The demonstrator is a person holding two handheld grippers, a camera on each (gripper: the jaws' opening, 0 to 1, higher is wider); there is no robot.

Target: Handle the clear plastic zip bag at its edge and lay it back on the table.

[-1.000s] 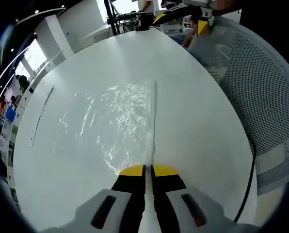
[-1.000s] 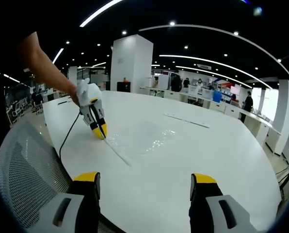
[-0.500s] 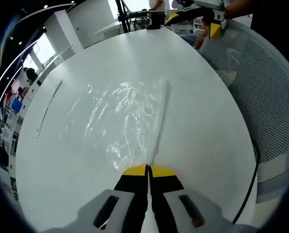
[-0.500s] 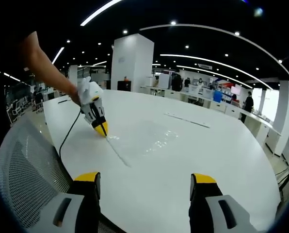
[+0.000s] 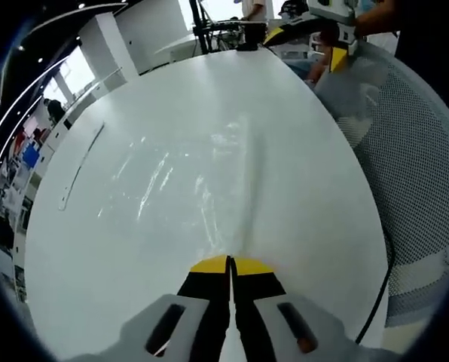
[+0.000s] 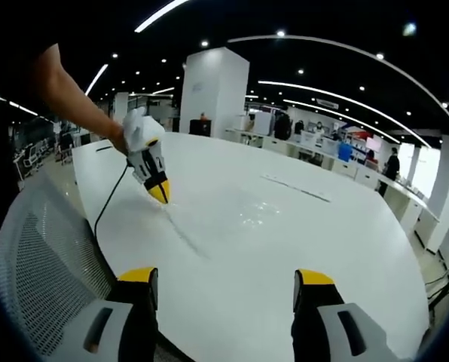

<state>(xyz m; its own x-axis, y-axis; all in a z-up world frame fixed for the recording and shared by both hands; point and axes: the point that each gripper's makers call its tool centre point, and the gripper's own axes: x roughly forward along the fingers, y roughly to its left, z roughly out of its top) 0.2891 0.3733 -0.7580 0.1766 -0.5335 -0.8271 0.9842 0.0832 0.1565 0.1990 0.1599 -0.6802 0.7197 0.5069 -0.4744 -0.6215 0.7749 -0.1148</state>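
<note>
So the clear plastic zip bag is lying pretty much flat on the big white rounded counter, and the left hand-held gripper has its yellow-tipped jaws pressed together right at the near end of the bag's zip edge. I think it's pinching the strip itself, though the plastic is so see-through at that spot that I can't swear there's film between the jaws.

The thing that matters for whatever comes next: the bag's long zip edge runs straight away from the left hand-held gripper, basically in line with its jaws, and the crinkly body of the bag spreads off to the left of that line in the left gripper view. So the bag is dead ahead, not off to a side.

In the right gripper view you can see the same setup from across the counter (left hand-held gripper tip-down on the surface, zip bag trailing away from it as a faint line and some glints). The right hand-held gripper sits back at the counter's edge with its jaws spread wide and nothing in them, well apart from the bag. Left hand is clearly the nearer one, so my guess is any letting go is its job.
</note>
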